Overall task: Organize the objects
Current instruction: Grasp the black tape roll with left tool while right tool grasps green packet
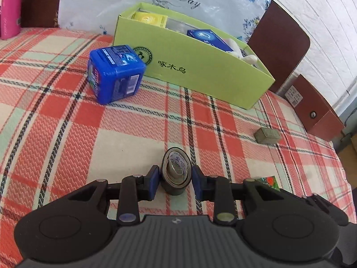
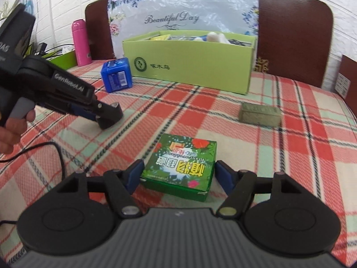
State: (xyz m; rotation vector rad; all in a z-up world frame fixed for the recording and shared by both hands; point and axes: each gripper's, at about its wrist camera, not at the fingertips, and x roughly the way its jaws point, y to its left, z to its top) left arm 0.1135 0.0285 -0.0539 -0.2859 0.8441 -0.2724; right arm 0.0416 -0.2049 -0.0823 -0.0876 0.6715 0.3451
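Right now the left gripper (image 1: 175, 178) is clamped on a roll of dark tape (image 1: 176, 174), blue pads pressing both sides, roll upright w/ its open core facing up toward the camera, just above the plaid cloth (image 1: 67, 134). From the right wrist view the same gripper (image 2: 109, 116) sits low over the cloth at left, a hand (image 2: 11, 129) on its trigger; the tape can't be made out there.

Right gripper (image 2: 176, 174) straddles a green printed box (image 2: 180, 165) lying flat on the cloth. Left pad looks to touch the box's side, right pad stands a little off it, so jaws are apart, not gripping.

Other items: blue cube-shaped box (image 1: 116, 73) just beside the front left corner of the lime-green open carton (image 1: 200, 71), which already holds a yellow pack, a blue pack & some white stuff. Small olive tin (image 2: 260, 114) sits alone on the cloth, well apart from the carton. Pink bottle (image 2: 81, 42) stands at the back left.
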